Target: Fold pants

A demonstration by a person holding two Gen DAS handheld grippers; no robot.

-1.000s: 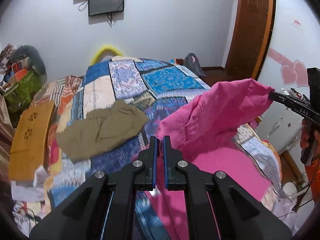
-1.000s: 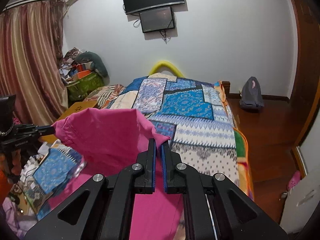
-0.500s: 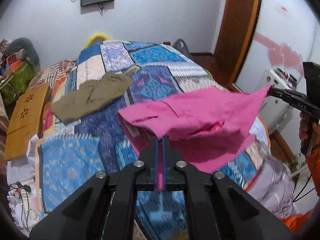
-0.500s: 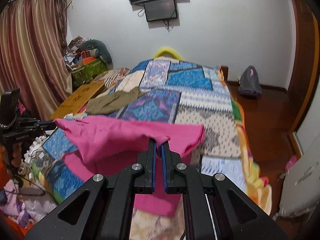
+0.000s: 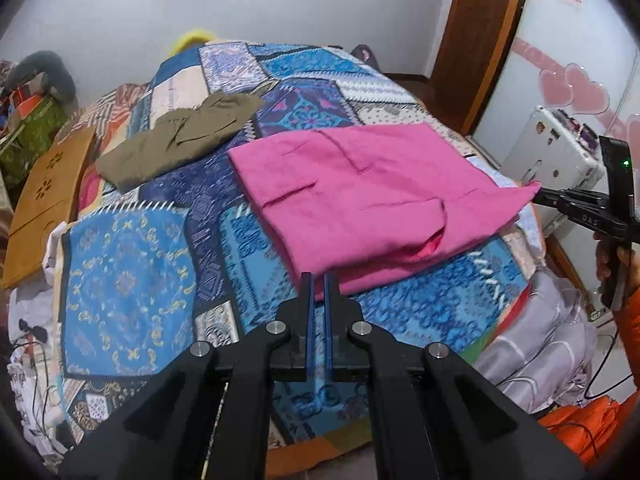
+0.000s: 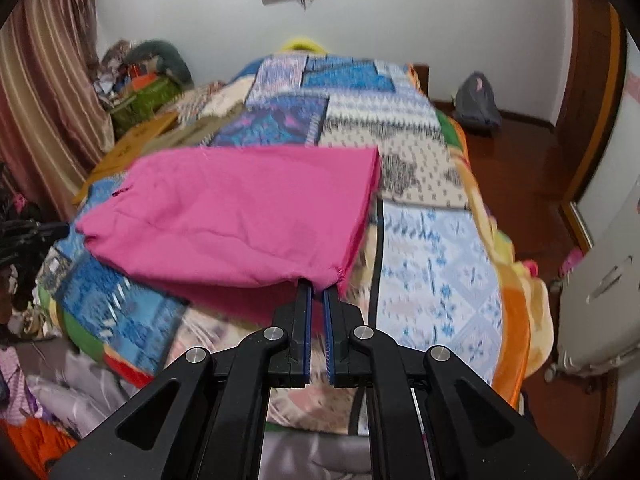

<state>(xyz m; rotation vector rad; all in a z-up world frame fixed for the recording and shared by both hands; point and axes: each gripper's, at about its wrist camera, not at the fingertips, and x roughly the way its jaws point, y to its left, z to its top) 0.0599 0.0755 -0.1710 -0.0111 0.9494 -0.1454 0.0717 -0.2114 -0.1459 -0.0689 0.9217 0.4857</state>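
The pink pants (image 5: 360,192) lie folded over across the near end of the patchwork bed (image 5: 128,280); they also show in the right wrist view (image 6: 240,216). My left gripper (image 5: 319,280) is shut on the near corner of the pants. My right gripper (image 6: 316,286) is shut on the other near corner, by the gathered hem. It shows from the side in the left wrist view (image 5: 538,196), pinching the fabric's tip. The left gripper's tip shows at the left edge of the right wrist view (image 6: 60,230).
Olive-brown pants (image 5: 180,140) lie farther up the bed on the left. A wooden board (image 5: 44,196) leans at the bed's left side. A white appliance (image 5: 552,152) and a door (image 5: 480,40) stand on the right. A grey bag (image 6: 476,100) sits on the floor.
Both grippers have pulled back and lowered the pink pants. The fabric was lifted and bunched in the air; now it lies spread flat on the bed, still held at both corners.
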